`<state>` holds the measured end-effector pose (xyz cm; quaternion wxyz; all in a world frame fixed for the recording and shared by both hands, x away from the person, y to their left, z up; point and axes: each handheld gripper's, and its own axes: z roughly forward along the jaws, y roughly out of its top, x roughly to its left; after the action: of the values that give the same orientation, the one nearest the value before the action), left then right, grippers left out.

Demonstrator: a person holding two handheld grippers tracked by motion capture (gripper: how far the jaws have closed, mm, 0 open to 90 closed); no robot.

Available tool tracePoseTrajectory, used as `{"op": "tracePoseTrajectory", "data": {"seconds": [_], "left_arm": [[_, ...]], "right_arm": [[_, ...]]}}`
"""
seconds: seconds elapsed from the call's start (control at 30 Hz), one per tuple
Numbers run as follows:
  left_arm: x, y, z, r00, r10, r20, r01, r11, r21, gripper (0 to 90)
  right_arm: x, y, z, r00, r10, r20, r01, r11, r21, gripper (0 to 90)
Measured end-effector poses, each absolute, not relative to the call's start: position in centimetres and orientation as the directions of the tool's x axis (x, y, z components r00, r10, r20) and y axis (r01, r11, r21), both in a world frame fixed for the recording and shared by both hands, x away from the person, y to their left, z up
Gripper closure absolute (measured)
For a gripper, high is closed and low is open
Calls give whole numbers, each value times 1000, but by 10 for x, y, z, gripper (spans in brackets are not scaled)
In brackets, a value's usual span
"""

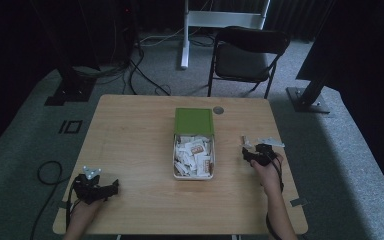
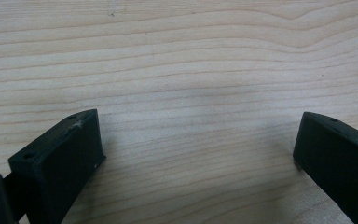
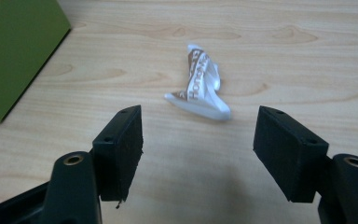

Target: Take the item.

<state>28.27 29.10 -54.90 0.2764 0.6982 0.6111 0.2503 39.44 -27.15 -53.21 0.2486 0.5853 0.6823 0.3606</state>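
Right, we're over a pale wooden table [image 1: 130, 130] with flowing grain, smooth and matt. At its middle sits a white rectangular box [image 1: 194, 176] heaped with small white paper sachets [image 1: 192, 152], its green lid [image 1: 194, 121] flipped up at the far end.

Over on the right side, the right gripper [image 3: 198, 135] has its blocky black jaws spread wide with nothing between them. Just ahead of those jaws, a little past the tips and roughly centred in the gap, lies a crumpled white sachet with brown lettering [image 3: 200, 84], twisted and creased, flat on the wood. It touches neither jaw. From above, the same gripper [image 1: 250, 152] sits right of the box, with the sachet [image 1: 246, 141] just beyond it.

Down at the near left corner, the left gripper [image 1: 111, 189] rests low, its chunky black jaws [image 2: 198, 154] parted wide above bare grain, well apart from the box.
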Motion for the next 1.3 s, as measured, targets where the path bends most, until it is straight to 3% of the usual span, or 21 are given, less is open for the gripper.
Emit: {"op": "tracePoseTrajectory", "data": {"seconds": [0.57,0.93,1.3], "left_arm": [[283,291,-549,127,992,12,714,-100,693,21],[283,291,-549,128,992,13,715,-102,692,21],[282,291,-549,126,992,13,715,-100,692,21]], "right_arm": [[352,-284,-534,-147,987,58,614,45,788,199],[326,-297,-537,-80,994,74,626,-8,780,167],[302,-301,-548,-70,996,55,656,4,755,166]]}}
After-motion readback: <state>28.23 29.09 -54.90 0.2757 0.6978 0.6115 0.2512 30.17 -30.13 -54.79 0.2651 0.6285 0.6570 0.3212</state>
